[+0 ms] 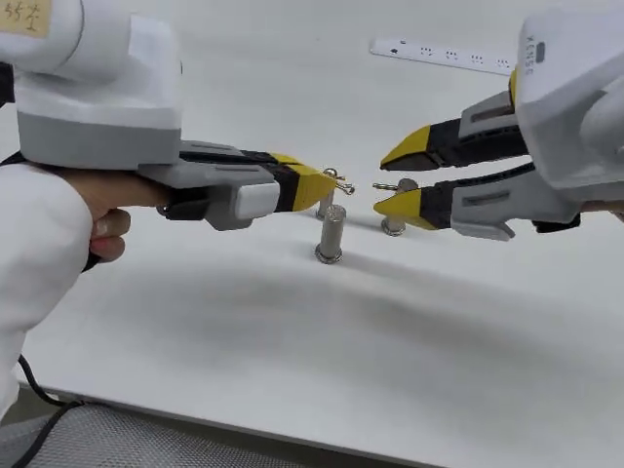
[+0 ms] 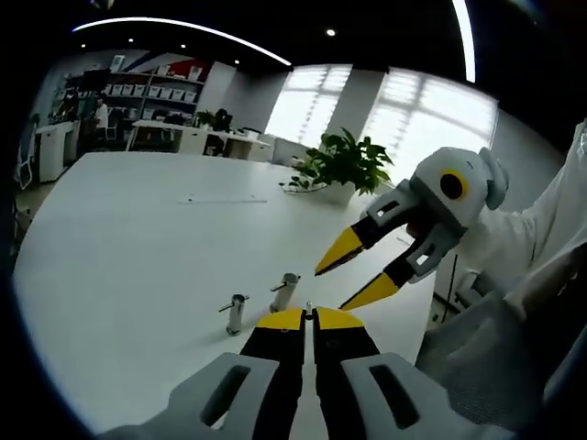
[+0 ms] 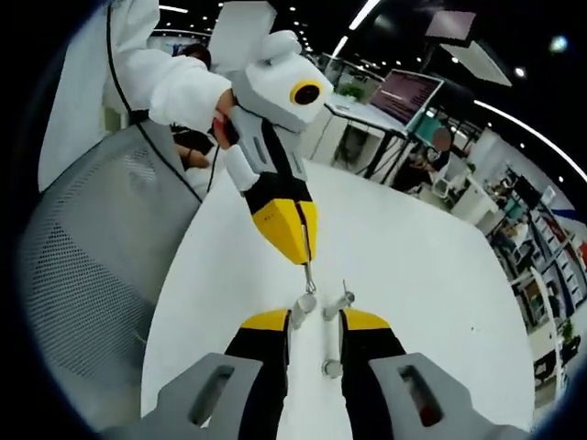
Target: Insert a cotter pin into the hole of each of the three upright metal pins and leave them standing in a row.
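The cotter (image 1: 343,185) should be kept level and its end lined up with the cross-hole of the far pin (image 1: 325,208) before it is pushed. A push off the hole's axis is likely to tip the pin. The pin could be steadied by the right gripper (image 1: 381,183) meanwhile.

The cotter is clamped between the closed jaws of the left gripper (image 1: 327,186), with its free end toward 3 o'clock, just beside the far pin's top. The right gripper's jaws are apart and pointed toward 9 o'clock, near the right pin (image 1: 394,222), through whose top a cotter seems to be passed. The near pin (image 1: 330,236) stands bare on the counter (image 1: 292,351), at 6 o'clock from the far pin.

The left gripper is held level by a sleeved hand (image 1: 109,229). The right gripper is angled slightly down.
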A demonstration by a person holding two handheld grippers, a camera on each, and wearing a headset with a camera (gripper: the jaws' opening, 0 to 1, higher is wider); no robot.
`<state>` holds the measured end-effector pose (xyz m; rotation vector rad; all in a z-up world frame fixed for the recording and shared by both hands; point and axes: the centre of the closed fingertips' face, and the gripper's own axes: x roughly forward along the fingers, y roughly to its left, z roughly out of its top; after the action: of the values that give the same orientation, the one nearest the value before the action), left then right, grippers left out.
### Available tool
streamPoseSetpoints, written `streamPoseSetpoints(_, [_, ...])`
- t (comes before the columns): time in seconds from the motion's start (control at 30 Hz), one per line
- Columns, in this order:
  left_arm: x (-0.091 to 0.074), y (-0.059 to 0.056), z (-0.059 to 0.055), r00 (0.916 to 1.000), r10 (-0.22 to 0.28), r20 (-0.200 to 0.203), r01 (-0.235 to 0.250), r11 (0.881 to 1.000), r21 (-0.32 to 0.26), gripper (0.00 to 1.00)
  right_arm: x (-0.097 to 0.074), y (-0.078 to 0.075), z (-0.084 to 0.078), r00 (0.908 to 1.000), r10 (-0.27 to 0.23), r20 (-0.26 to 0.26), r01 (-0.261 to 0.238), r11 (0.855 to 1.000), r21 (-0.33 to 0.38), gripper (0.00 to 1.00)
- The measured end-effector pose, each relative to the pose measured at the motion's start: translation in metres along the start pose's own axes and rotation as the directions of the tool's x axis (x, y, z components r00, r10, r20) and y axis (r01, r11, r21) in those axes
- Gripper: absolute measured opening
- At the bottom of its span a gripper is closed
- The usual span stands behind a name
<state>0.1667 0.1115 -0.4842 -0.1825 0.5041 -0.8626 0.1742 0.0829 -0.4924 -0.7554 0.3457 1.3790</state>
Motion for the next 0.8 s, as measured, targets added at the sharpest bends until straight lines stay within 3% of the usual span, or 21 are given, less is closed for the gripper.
streamPoseSetpoints(0.17, [-0.002,-0.008,0.003,0.9995,-0.03,0.003,0.03,0.995,0.094,0.0,0.0,0.008,0.004,0.9968,0.059,0.053,-0.065,0.99,0.122,0.18])
streamPoseSetpoints(0.2, [-0.002,-0.01,0.004,0.9993,-0.037,0.008,0.036,0.991,0.125,0.0,0.001,0.009,0.008,0.9941,0.063,0.089,-0.076,0.986,0.148,0.2])
streamPoseSetpoints(0.23, [-0.002,-0.012,0.004,0.9989,-0.047,0.008,0.045,0.989,0.14,0.0,0.001,0.015,0.009,0.9889,0.108,0.102,-0.125,0.977,0.172,0.22])
streamPoseSetpoints(0.37, [-0.002,-0.016,0.008,0.9969,-0.078,0.012,0.073,0.975,0.211,0.0,0.0,0.016,0.009,0.9797,0.137,0.146,-0.17,0.956,0.238,0.22])
streamPoseSetpoints(0.53, [-0.001,-0.021,0.008,0.9938,-0.111,-0.004,0.109,0.961,0.253,0.0,0.0,0.019,0.005,0.9707,0.163,0.176,-0.208,0.939,0.275,0.2])
streamPoseSetpoints(0.8, [0.001,-0.033,0.008,0.9835,-0.18,-0.016,0.176,0.936,0.304,0.0,0.0,0.034,0.005,0.9552,0.232,0.184,-0.275,0.926,0.258,0.13])
